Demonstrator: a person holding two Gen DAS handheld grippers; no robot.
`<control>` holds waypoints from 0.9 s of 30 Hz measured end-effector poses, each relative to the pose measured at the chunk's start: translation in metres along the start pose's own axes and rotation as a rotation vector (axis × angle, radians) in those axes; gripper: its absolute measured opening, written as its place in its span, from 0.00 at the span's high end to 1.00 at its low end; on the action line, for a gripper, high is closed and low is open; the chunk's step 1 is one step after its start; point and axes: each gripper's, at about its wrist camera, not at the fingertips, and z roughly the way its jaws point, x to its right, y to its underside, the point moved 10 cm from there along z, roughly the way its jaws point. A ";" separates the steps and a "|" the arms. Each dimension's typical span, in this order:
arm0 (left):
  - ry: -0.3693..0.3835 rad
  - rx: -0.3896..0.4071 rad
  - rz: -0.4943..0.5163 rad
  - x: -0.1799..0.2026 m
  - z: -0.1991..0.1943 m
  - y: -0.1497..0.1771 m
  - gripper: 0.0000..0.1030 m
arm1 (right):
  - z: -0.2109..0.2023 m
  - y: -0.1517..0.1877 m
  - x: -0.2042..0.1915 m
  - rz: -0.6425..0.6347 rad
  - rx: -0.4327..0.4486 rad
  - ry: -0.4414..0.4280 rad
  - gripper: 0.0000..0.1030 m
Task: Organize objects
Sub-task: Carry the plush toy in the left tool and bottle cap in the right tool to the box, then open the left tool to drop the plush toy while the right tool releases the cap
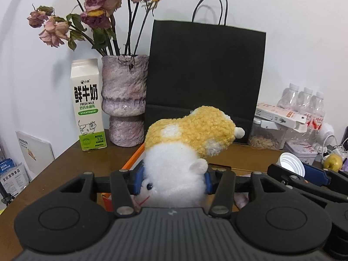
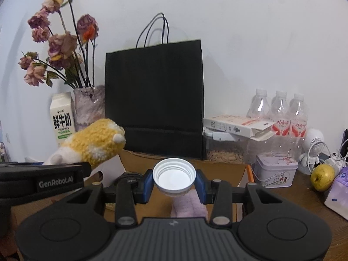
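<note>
The left gripper [image 1: 173, 179] is clamped on a fluffy plush toy [image 1: 184, 150], curly yellow on top and smooth white below, held above a brown wooden table [image 1: 87, 158]. To its right, the right gripper [image 2: 174, 183] squeezes a round white ribbed plastic lid [image 2: 174, 175], hollow side up. Far behind stand a matte black paper bag [image 2: 154, 100], a rough mottled vase [image 1: 125, 102] and a boxy milk carton [image 1: 88, 106].

A plain white wall [image 2: 250, 32] stands behind a brown wooden desk [image 1: 71, 161], meeting its far edge. Light is soft and even, casting faint shadows on the wall. The desk's left edge runs diagonally in the left wrist view.
</note>
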 end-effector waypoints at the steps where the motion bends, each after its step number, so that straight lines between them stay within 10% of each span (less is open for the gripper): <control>1: -0.001 -0.005 0.001 0.000 0.003 0.001 0.50 | 0.003 0.001 0.000 -0.001 -0.006 0.001 0.62; 16: -0.012 -0.019 0.026 0.000 0.026 0.004 0.48 | 0.020 0.018 0.002 -0.006 -0.065 0.007 0.62; 20: -0.022 0.003 0.018 -0.002 0.024 0.002 0.24 | 0.022 0.021 0.003 0.001 -0.083 0.002 0.60; 23: -0.040 0.033 0.010 -0.005 0.021 -0.002 0.00 | 0.024 0.023 0.004 0.007 -0.093 0.005 0.34; 27: -0.052 0.056 0.006 -0.006 0.019 -0.004 0.00 | 0.024 0.022 0.006 0.017 -0.090 0.016 0.03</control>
